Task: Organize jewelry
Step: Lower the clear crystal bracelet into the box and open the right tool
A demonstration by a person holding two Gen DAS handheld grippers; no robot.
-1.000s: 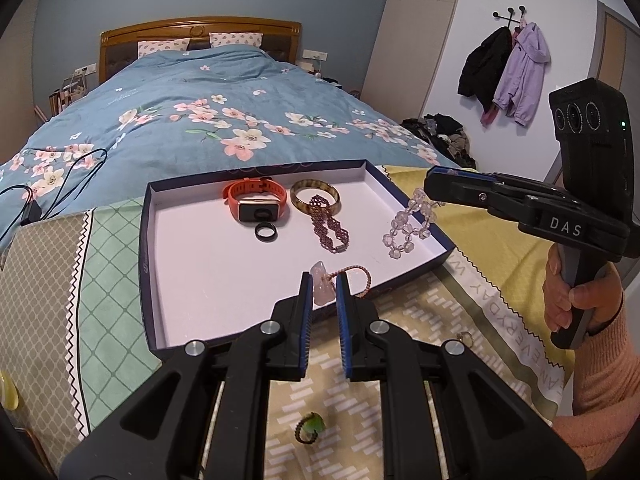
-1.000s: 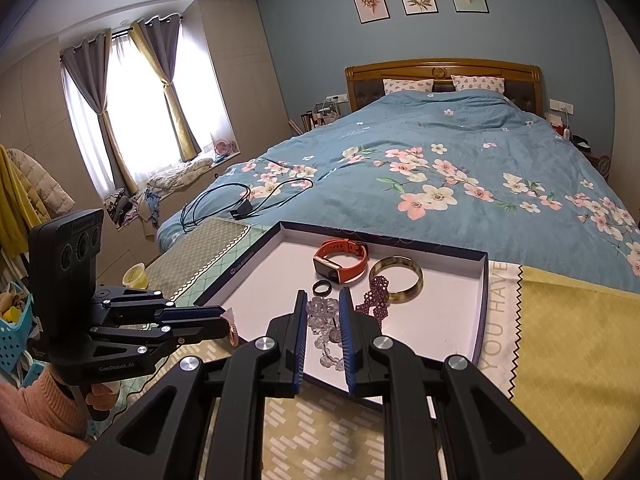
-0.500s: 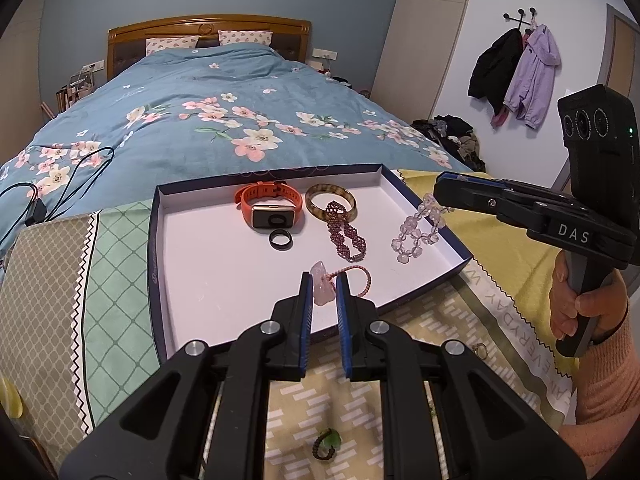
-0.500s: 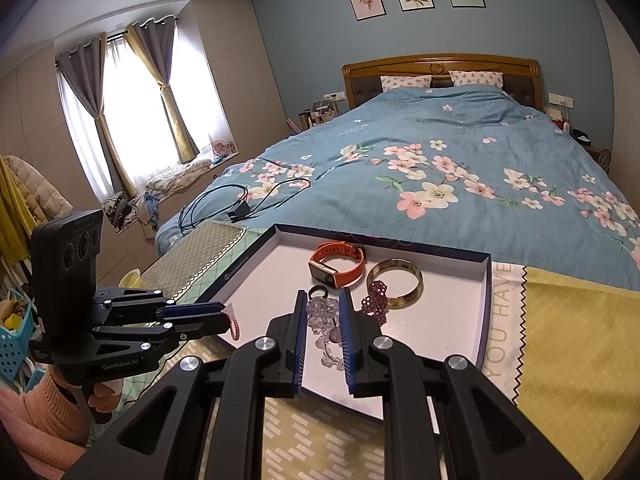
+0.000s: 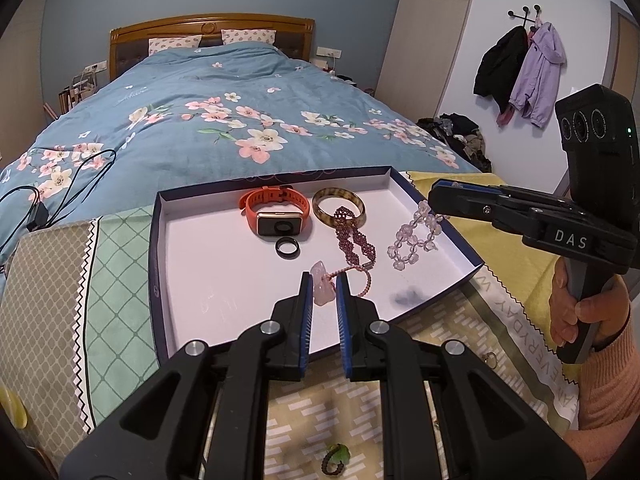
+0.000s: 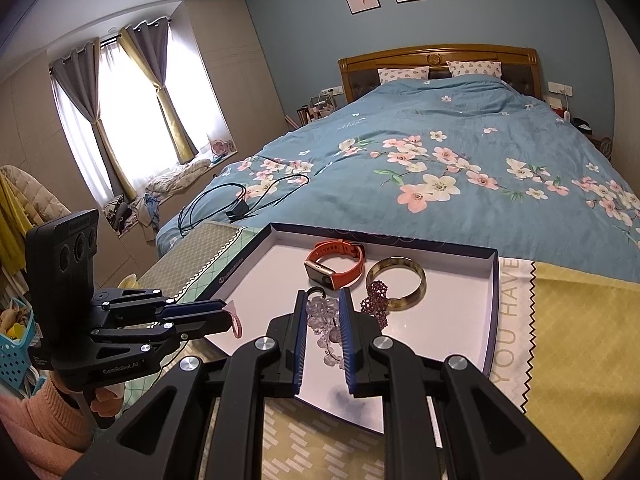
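Observation:
A shallow white tray (image 5: pixel 200 280) with a dark rim lies on the bed's end cloth. In it lie an orange watch (image 5: pixel 276 210), a black ring (image 5: pixel 287 247), an amber bangle (image 5: pixel 338 205) and a maroon beaded bracelet (image 5: pixel 354 234). My left gripper (image 5: pixel 325 286) is shut on a pink stone pendant bracelet (image 5: pixel 323 282), over the tray's front part. My right gripper (image 6: pixel 323 312) is shut on a clear crystal bead bracelet (image 6: pixel 326 322), which hangs down to the tray's right side (image 5: pixel 412 236).
A green ring (image 5: pixel 336 456) and a small ring (image 5: pixel 489 358) lie on the patterned cloth in front of the tray. A black cable (image 5: pixel 52 188) lies on the blue floral quilt at left. The tray also shows in the right wrist view (image 6: pixel 494 312).
Both grippers have moved forward and lower over the tray. The crystal beads now touch the tray floor. The pink pendant hangs nearer the tray floor.

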